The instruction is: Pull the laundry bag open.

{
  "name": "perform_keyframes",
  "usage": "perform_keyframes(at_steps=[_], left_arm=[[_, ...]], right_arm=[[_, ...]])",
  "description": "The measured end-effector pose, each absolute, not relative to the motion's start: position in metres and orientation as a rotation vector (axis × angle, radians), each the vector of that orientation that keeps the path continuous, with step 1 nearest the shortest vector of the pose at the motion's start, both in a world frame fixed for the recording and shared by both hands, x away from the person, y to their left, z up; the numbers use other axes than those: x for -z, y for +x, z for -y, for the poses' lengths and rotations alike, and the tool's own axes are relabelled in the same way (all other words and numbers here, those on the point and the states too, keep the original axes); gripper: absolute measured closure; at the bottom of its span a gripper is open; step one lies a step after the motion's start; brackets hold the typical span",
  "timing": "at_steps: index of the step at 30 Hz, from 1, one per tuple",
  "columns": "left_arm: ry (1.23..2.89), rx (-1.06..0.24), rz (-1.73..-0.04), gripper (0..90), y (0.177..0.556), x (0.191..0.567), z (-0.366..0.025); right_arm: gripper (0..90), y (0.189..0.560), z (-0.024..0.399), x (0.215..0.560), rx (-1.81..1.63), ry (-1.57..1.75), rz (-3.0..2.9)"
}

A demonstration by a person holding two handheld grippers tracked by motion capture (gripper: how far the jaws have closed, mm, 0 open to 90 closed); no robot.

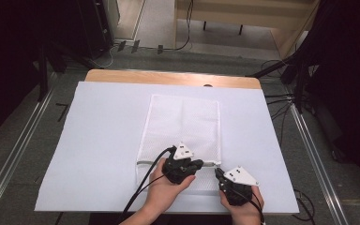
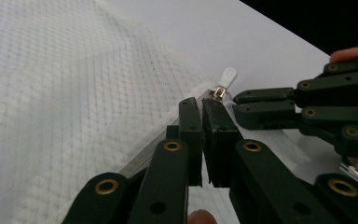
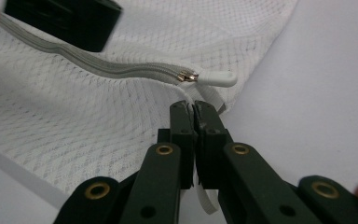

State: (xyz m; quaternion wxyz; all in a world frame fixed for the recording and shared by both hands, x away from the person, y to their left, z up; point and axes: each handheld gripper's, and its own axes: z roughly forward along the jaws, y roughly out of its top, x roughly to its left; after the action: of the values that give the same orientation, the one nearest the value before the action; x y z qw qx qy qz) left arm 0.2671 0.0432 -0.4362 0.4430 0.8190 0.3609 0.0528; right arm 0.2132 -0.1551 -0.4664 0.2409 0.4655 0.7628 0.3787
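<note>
We found no readable writing on the white mesh bag [image 1: 183, 126], which lay mid-desk toward the near edge. Our left gripper [image 2: 200, 105] had clamped narrow on its zipper tape [image 3: 98, 67] beside the pull [image 3: 216, 78]. Our right gripper [image 3: 193, 108] pinched the bag's white end strip [image 3: 209, 98].

near edge: left gripper [image 1: 191, 165] and right gripper [image 1: 219, 174] crowd the mesh bag [image 1: 183, 126] zipper corner | passable: bare white mat [image 1: 103, 140] left, right and beyond bag | obstacles: none standing on mat
</note>
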Motion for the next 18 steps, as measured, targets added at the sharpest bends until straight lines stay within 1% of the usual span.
perform_keyframes(at_steps=[1, 2, 4, 5, 6, 8, 10, 14, 18], left_arm=[[2.031, -0.126, -0.896, 83.5, 0.269, 0.437, -0.040], [2.031, -0.117, -0.897, 83.5, 0.271, 0.437, -0.038], [2.019, -0.101, -0.910, 76.0, 0.275, 0.437, -0.034], [2.019, -0.096, -0.915, 73.4, 0.277, 0.437, -0.032], [2.015, -0.098, -0.924, 72.6, 0.278, 0.436, -0.030], [2.005, -0.091, -0.935, 67.2, 0.280, 0.434, -0.026], [2.011, -0.095, -0.933, 66.1, 0.281, 0.433, -0.020], [2.018, -0.088, -0.939, 61.0, 0.282, 0.431, -0.009], [2.023, -0.080, -0.962, 59.9, 0.286, 0.432, 0.001]], right_arm=[[88.9, 0.213, 0.155, 0.466, -1.045, 1.274, -2.089], [88.9, 0.213, 0.155, 0.466, -1.045, 1.274, -2.089], [89.1, 0.213, 0.155, 0.465, -1.051, 1.269, -2.093], [89.1, 0.213, 0.156, 0.465, -1.054, 1.258, -2.094], [89.2, 0.213, 0.156, 0.465, -1.057, 1.254, -2.093], [89.2, 0.213, 0.154, 0.464, -1.060, 1.257, -2.093], [89.3, 0.213, 0.154, 0.464, -1.060, 1.248, -2.099], [89.4, 0.212, 0.151, 0.464, -1.061, 1.240, -2.104], [89.6, 0.212, 0.150, 0.464, -1.061, 1.221, -2.116]])
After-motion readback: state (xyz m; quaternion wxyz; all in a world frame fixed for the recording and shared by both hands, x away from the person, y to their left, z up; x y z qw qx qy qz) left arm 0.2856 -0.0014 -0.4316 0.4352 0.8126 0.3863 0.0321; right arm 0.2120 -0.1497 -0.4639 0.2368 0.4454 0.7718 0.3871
